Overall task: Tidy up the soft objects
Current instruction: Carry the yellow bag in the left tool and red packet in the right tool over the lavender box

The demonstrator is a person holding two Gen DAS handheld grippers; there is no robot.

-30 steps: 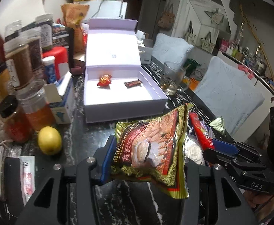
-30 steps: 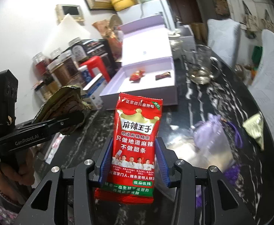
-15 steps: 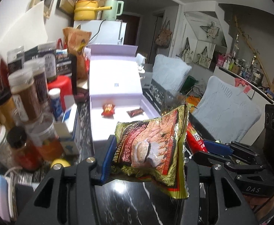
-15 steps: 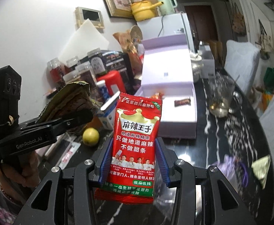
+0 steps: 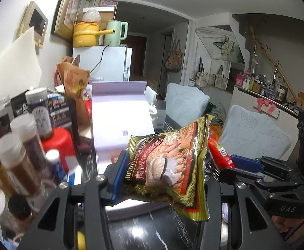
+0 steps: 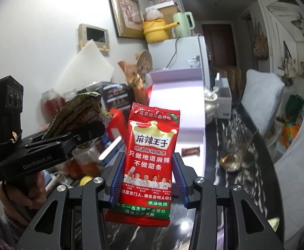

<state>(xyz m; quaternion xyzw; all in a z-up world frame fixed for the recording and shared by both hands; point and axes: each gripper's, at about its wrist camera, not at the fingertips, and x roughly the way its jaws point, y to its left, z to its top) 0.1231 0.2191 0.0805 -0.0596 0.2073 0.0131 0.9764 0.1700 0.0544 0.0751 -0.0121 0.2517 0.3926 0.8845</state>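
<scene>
My left gripper (image 5: 162,179) is shut on a gold and brown snack packet (image 5: 168,162), held in the air in front of the open lavender box (image 5: 118,120). My right gripper (image 6: 148,179) is shut on a red spicy-strip packet (image 6: 149,162), upright, also raised before the lavender box (image 6: 181,108). A small dark wrapped sweet (image 6: 191,151) lies in the box tray. In the right wrist view the left gripper (image 6: 85,129) shows at the left with its gold packet (image 6: 76,110). In the left wrist view the right gripper (image 5: 247,164) shows at the right with the red packet (image 5: 218,150).
Spice jars (image 5: 16,158) and a red container (image 5: 58,143) crowd the table's left side. A glass mug (image 6: 235,152) stands on the black marble table (image 6: 235,189) right of the box. A lemon (image 6: 85,180) lies low left. Pale cushioned chairs (image 5: 254,129) stand at the right.
Both grippers have risen and tilted up with their packets still held. The box tray and table top have dropped low in view.
</scene>
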